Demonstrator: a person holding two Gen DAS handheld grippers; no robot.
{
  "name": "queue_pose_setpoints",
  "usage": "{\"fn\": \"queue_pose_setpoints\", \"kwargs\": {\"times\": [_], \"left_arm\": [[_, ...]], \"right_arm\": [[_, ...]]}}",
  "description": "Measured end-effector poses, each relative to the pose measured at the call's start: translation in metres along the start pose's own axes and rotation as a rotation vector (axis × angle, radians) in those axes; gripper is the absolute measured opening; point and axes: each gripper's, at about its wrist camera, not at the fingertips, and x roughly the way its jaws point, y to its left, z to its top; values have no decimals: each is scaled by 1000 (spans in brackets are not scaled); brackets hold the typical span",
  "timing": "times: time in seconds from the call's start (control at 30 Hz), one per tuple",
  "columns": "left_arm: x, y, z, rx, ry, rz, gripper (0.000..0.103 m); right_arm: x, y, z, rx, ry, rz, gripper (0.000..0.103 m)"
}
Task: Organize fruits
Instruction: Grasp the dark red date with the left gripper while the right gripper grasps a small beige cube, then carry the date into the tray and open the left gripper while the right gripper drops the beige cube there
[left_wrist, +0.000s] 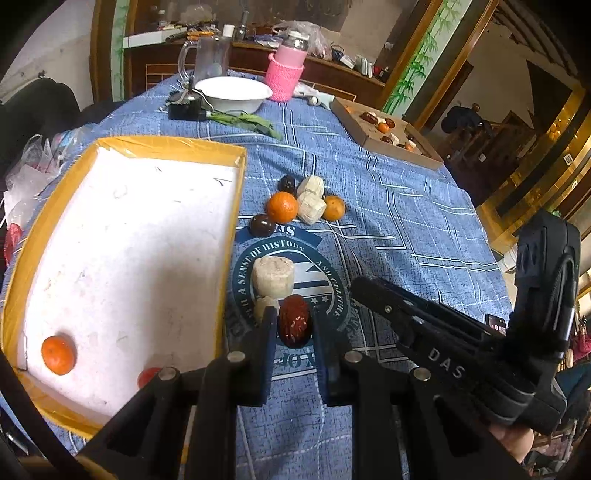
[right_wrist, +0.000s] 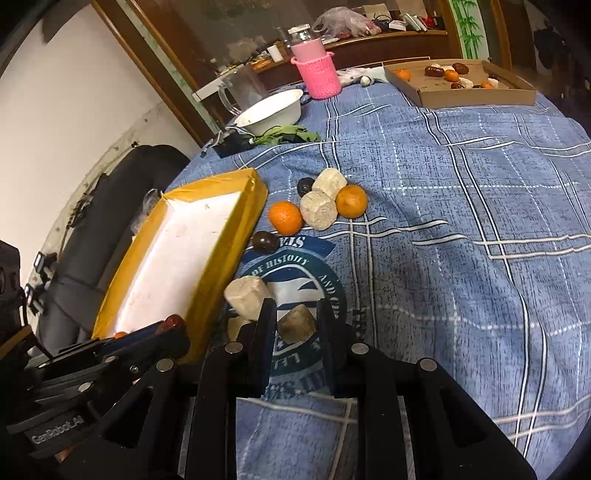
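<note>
My left gripper (left_wrist: 294, 326) is shut on a red date (left_wrist: 293, 325), held just above the blue cloth beside the yellow tray (left_wrist: 229, 229). An orange (left_wrist: 58, 354) and a red fruit (left_wrist: 147, 376) lie in the tray. My right gripper (right_wrist: 296, 325) is shut on a pale brownish chunk (right_wrist: 297, 325). Another pale chunk (right_wrist: 246, 297) lies just to its left. Farther on lies a cluster: two oranges (right_wrist: 284, 218) (right_wrist: 351, 201), pale chunks (right_wrist: 319, 210) and two dark fruits (right_wrist: 265, 242) (right_wrist: 305, 186).
A cardboard box (right_wrist: 476, 96) with more fruit stands at the far right. A white bowl (left_wrist: 232, 94), a pink knitted jar (left_wrist: 286, 70), a glass mug (left_wrist: 210, 59) and green leaves (left_wrist: 251, 122) stand at the table's far end. A dark chair (right_wrist: 110, 206) is left of the tray.
</note>
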Motion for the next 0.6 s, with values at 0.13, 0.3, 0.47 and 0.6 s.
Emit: {"fn": "queue_pose_setpoints", "kwargs": {"times": [0.13, 0.3, 0.47, 0.6], "left_arm": [[-11, 5, -6, -13, -20, 17, 21], [-26, 17, -17, -45, -43, 36, 21], [-38, 31, -21, -78, -65, 50, 21], [-47, 38, -16, -87, -88, 66, 21]], "right_arm": [[-8, 8, -9, 0, -4, 10, 21], [-17, 19, -24, -5, -3, 28, 21], [-24, 34, -33, -33, -1, 43, 21], [-31, 47, -34, -56, -11, 56, 21]]}}
